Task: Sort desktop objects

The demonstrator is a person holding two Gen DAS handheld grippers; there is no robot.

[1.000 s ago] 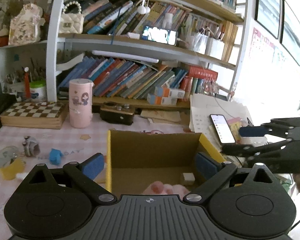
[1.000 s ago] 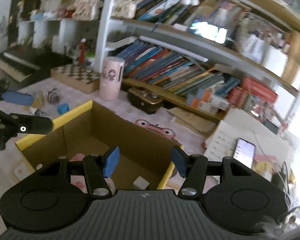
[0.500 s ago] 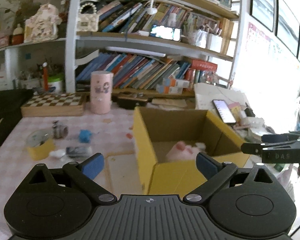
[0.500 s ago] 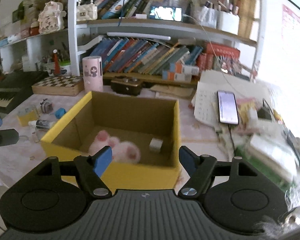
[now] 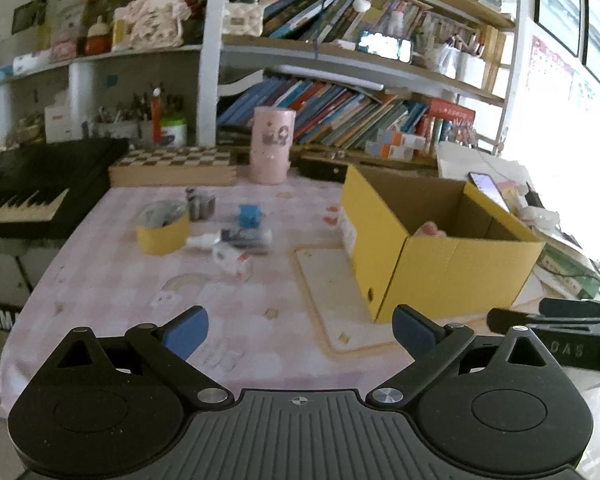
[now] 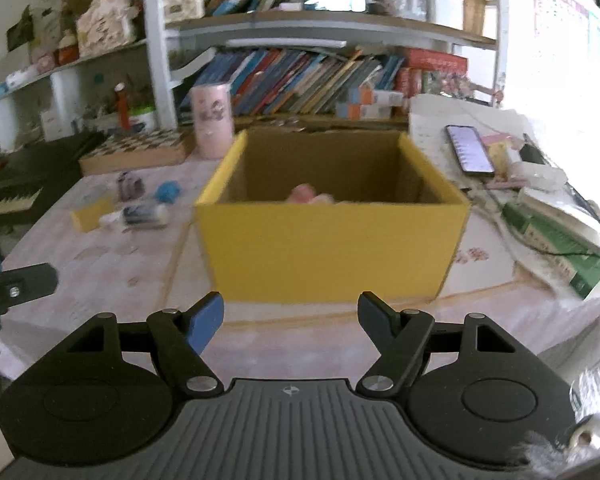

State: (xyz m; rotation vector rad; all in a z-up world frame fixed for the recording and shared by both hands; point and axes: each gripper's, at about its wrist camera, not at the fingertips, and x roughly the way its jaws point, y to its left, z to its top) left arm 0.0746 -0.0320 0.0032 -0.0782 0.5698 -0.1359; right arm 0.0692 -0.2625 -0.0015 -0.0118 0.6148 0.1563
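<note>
Yellow box [image 6: 332, 240] open on desk [image 5: 112, 280]; one pink plush [image 6: 306, 194] inside, only its top visible over rim. Left of box, loose on desk: one yellow tape roll [image 5: 163, 228], one blue toy [image 5: 248, 216], one small bottle [image 5: 236, 238], one white carton [image 5: 230, 258]. Left claw [image 5: 300, 328] spread, empty. Right claw [image 6: 291, 316] spread, empty. Versus 0.5 s ago: both claws pulled back from box, interior now mostly hidden; white cube out of sight.

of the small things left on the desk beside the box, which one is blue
The small blue toy, sitting behind the white tube. The yellow tape roll to its left is yellow, and the little jars are dark; nothing else loose there is blue.
</note>
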